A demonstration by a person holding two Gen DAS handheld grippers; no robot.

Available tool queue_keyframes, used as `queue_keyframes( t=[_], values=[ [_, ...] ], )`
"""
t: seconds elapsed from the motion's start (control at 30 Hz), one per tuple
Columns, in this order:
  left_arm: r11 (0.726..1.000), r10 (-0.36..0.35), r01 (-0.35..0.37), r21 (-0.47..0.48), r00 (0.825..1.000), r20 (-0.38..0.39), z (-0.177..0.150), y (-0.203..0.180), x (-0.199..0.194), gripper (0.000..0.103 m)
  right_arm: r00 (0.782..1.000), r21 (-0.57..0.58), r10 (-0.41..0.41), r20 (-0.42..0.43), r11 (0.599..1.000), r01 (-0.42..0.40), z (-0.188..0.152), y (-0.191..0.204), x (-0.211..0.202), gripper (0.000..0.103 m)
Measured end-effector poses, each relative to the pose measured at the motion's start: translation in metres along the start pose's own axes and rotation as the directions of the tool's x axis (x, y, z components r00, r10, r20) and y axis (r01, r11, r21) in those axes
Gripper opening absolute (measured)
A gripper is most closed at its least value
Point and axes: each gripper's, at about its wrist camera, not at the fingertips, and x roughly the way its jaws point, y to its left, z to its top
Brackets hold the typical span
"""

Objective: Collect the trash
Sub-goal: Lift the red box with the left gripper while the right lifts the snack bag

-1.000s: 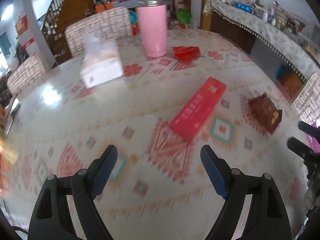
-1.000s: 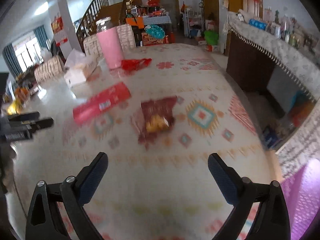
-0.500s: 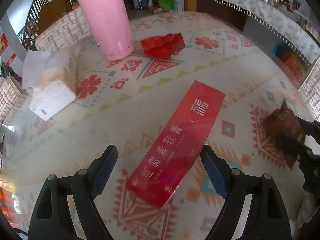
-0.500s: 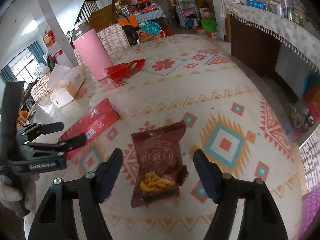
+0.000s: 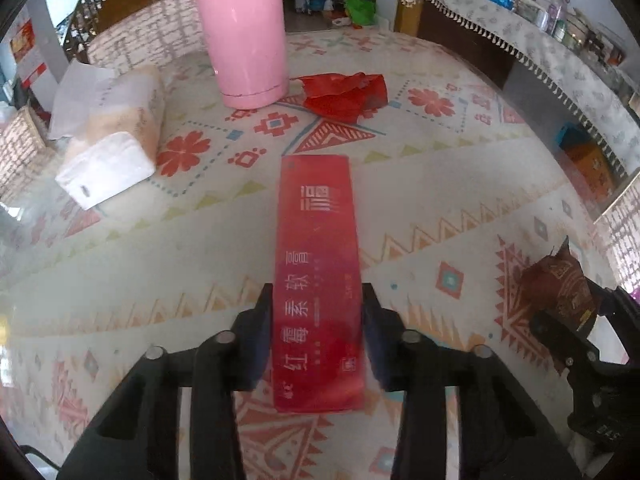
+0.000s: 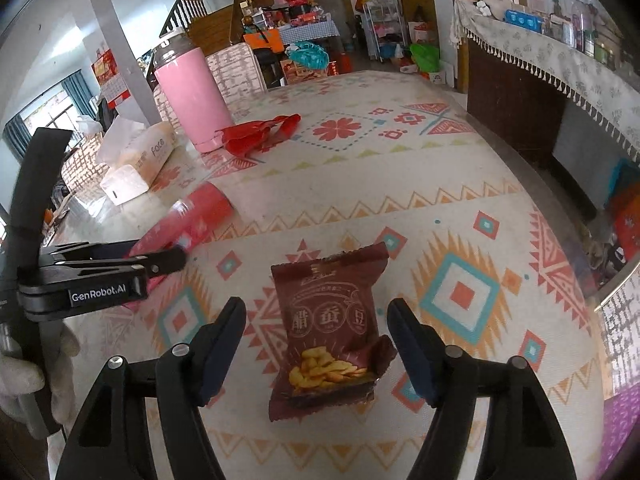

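A long flat red box [image 5: 316,208] lies on the patterned table [image 5: 440,184]. My left gripper [image 5: 318,300] straddles its near end, the jaws closing, and both pads touch the box's long sides. In the right wrist view a dark red snack packet [image 6: 332,312] lies flat between the fingers of my right gripper [image 6: 315,312]. That gripper is open, with a gap on each side of the packet. A crumpled red bag [image 5: 344,96] lies further back beside the pink tumbler [image 5: 244,32].
A white tissue pack [image 5: 112,136] lies at the left of the table. The table's edge runs along the right, with a cloth-covered sideboard [image 5: 560,52] beyond it. A gloved hand [image 6: 24,372] holds the left gripper's handle.
Both grippers came down and forward over their items. The left jaws went from wide to closed against the red box. The right jaws narrowed around the snack packet, then held still.
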Motion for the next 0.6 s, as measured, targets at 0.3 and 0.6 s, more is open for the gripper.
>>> queue_keyframes(
  t=[0.3,0.6],
  values=[
    [0.999,-0.041,0.042,-0.005,0.996,0.073,-0.041,-0.008,-0.055,0.039,0.999,0.072,0.035,0.03,0.997,-0.037,-0.004,-0.011,-0.004,0.042],
    [0.993,-0.045,0.059,-0.097,0.989,0.143,-0.111,0.021,-0.134,0.039,0.997,0.053,0.041,0.064,0.998,-0.044,-0.006,-0.008,-0.011,0.042]
  ],
)
